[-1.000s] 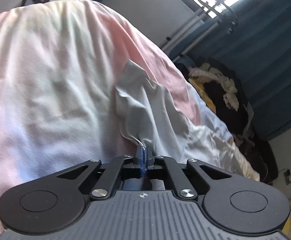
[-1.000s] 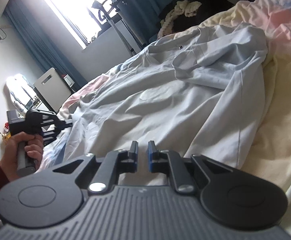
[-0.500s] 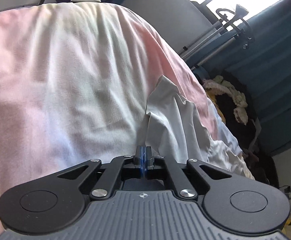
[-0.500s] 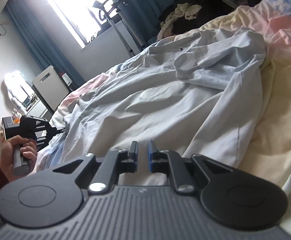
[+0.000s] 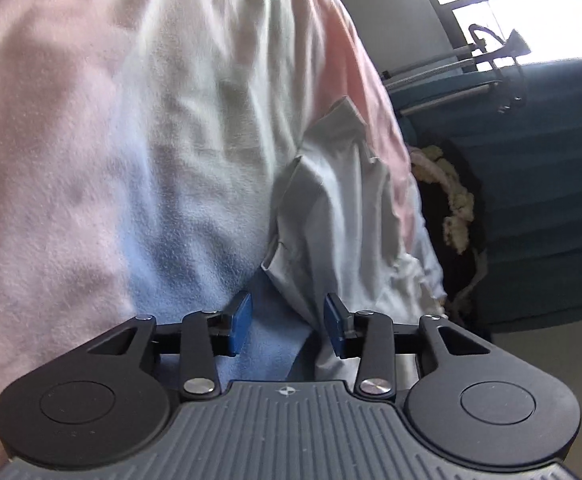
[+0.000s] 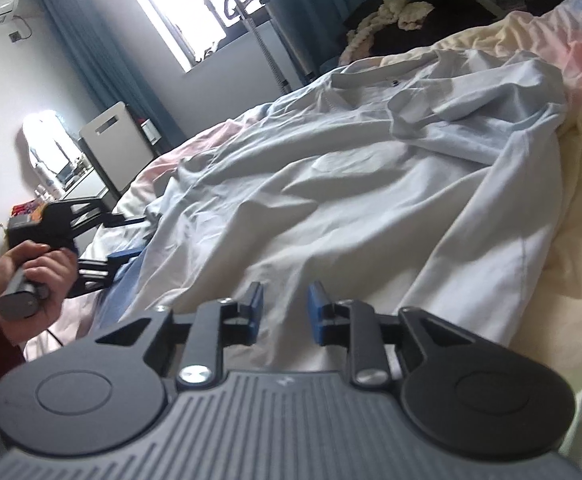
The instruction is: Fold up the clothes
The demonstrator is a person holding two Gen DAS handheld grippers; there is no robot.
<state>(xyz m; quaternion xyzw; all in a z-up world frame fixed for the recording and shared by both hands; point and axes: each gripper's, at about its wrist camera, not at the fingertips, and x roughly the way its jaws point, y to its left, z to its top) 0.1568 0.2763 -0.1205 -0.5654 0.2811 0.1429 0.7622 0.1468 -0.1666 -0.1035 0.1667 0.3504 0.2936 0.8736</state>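
A pale blue-white shirt (image 6: pixel 351 200) lies spread and rumpled on the bed, collar at the far end. My right gripper (image 6: pixel 285 312) sits low over its near hem; the jaws are opening, with cloth lying between them and no pad pressing on it. In the left wrist view a corner of the shirt (image 5: pixel 331 208) rests on the pastel blanket (image 5: pixel 111 160). My left gripper (image 5: pixel 287 322) hovers over that corner, its jaws opening and the cloth loose between the blue pads. The right wrist view shows the left gripper (image 6: pixel 103 240) at the shirt's left edge, held by a hand (image 6: pixel 35 272).
A dark clothes pile with cream fuzzy trim (image 6: pixel 395 12) lies at the bed's far end. Blue curtains (image 5: pixel 551 160), a bright window (image 6: pixel 179 8) and a metal stand (image 6: pixel 259 28) are behind it. A white cabinet (image 6: pixel 115 144) stands left of the bed.
The left jaws came apart and let go of the shirt corner, and the gripper sank toward the blanket while rolling. The right jaws widened a little; that hand stayed put.
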